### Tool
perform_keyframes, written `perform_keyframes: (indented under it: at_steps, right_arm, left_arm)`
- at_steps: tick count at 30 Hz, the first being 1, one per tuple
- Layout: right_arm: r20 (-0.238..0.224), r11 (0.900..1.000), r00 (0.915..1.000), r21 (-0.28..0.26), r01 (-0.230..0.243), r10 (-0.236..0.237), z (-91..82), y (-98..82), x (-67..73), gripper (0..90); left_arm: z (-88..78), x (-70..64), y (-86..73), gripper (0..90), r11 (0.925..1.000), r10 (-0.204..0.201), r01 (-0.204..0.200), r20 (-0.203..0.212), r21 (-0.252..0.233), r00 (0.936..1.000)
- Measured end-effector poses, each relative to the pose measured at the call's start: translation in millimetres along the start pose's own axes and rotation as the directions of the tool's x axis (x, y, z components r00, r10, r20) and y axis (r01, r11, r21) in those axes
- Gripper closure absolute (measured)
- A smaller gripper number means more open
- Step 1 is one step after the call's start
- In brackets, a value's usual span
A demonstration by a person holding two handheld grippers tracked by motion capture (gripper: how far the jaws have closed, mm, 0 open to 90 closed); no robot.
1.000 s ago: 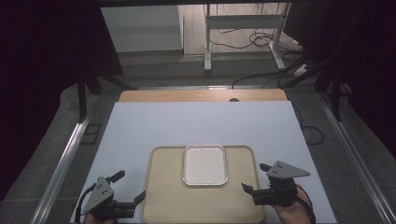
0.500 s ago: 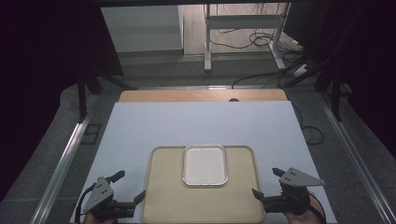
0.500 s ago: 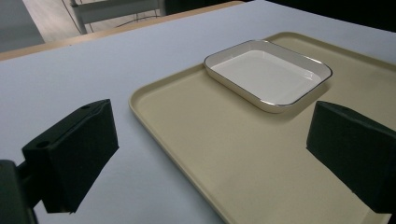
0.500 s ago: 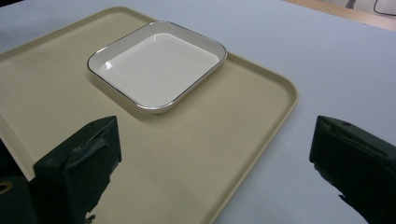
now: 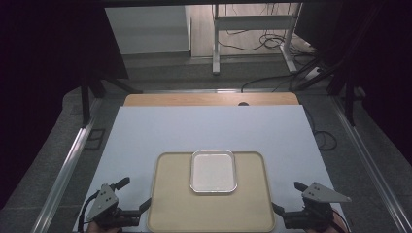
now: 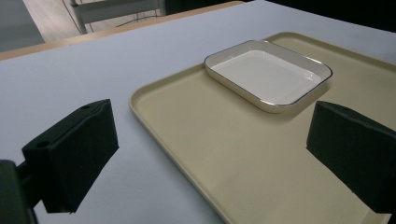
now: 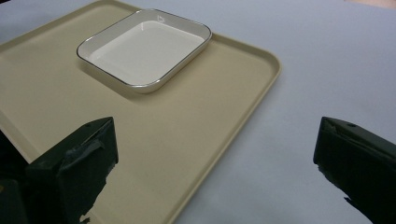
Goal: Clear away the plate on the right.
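- your left gripper sits at 7 o'clock on the tabletop, jaws wide apart, holding nothing.
- your right gripper sits at 5 o'clock, jaws also spread, empty.
- between them lies the beige tray; the white rectangular dish rests on its 12 o'clock half.
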State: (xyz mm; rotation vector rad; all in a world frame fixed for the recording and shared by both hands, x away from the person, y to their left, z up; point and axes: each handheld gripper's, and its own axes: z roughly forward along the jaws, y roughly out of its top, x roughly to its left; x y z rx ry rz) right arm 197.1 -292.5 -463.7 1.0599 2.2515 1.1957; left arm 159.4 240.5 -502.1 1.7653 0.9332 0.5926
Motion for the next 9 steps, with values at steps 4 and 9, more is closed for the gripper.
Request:
perform_keyframes:
  at_steps: [4, 9]
  right_arm:
    - [-0.005, 1.000, 0.9996, 0.006, -0.028, 0.028, -0.5, -5.1, -2.8, 0.0]
    - [-0.007, 0.999, 0.9995, 0.016, -0.032, 0.032, 1.6, -6.7, -3.6, 0.0]
  left_arm:
    - [0.0, 0.0, 0.0, 1.6, 1.0000, 0.000, 0.000, 0.000, 0.000, 1.0000]
    - [0.9, -0.6, 0.6, 1.6, 1.0000, 0.004, -0.004, 0.002, 0.006, 1.0000]
